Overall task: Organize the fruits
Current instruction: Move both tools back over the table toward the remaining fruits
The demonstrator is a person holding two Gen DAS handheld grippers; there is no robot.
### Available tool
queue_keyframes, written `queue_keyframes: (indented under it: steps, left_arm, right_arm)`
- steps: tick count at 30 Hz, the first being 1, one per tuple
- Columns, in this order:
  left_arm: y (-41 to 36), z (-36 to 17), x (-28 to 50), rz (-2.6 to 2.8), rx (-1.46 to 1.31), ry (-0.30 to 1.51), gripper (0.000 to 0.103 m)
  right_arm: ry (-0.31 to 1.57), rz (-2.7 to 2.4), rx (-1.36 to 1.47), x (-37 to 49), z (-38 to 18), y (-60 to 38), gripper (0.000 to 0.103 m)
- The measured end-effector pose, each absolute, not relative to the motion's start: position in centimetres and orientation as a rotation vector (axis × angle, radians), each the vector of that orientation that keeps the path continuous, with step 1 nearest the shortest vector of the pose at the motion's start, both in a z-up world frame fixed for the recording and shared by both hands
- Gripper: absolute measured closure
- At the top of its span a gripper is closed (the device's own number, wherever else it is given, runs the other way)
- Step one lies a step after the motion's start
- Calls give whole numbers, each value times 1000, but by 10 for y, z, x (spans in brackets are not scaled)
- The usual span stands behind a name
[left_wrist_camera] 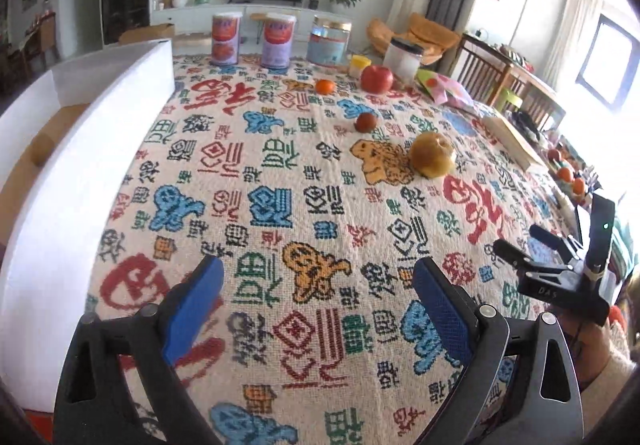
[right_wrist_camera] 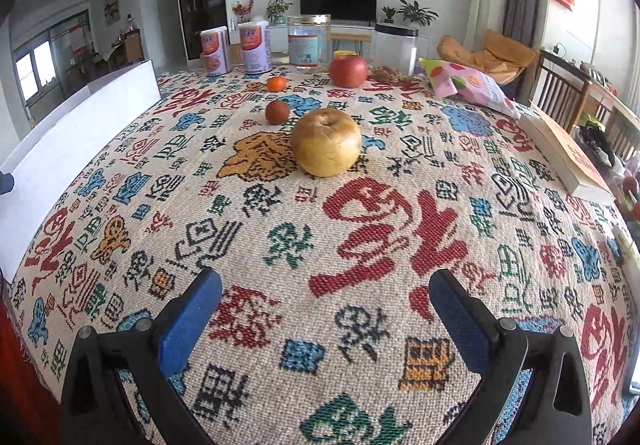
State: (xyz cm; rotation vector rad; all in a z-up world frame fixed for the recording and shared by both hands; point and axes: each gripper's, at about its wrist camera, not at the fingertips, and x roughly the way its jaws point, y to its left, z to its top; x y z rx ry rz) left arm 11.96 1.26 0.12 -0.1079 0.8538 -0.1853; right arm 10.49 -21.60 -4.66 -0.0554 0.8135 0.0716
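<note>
A yellow-brown pear [right_wrist_camera: 325,143] lies on the patterned tablecloth, ahead of my right gripper [right_wrist_camera: 325,295], which is open and empty. Behind it lie a small dark red fruit [right_wrist_camera: 277,112], a small orange [right_wrist_camera: 277,83] and a red apple [right_wrist_camera: 348,71]. In the left wrist view the pear [left_wrist_camera: 433,154], dark fruit [left_wrist_camera: 365,122], orange [left_wrist_camera: 325,86] and apple [left_wrist_camera: 377,78] lie far ahead to the right. My left gripper [left_wrist_camera: 320,281] is open and empty above the cloth. The right gripper's body [left_wrist_camera: 568,269] shows at its right.
A white foam box [left_wrist_camera: 80,149] runs along the table's left side, also in the right wrist view [right_wrist_camera: 80,125]. Two cans [right_wrist_camera: 236,47], a clear jar [right_wrist_camera: 309,41] and a container [right_wrist_camera: 394,47] stand at the back. A snack bag [right_wrist_camera: 468,85] and book [right_wrist_camera: 568,153] lie right.
</note>
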Motion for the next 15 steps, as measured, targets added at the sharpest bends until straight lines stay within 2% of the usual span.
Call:
queue_keyframes:
  steps: [3,6,15]
  left_arm:
    - [-9,-26,131,-160,-44,892,7]
    - [-7,-38,145,-123,-40,886,7]
    - [4,-63,172,-25,-18,922,5]
  right_arm:
    - [796,-24,30,92,-56,-253,0]
    - [860,-35,92,101,-65,-264,0]
    - [948,-50,-10,111,-79,-247,0]
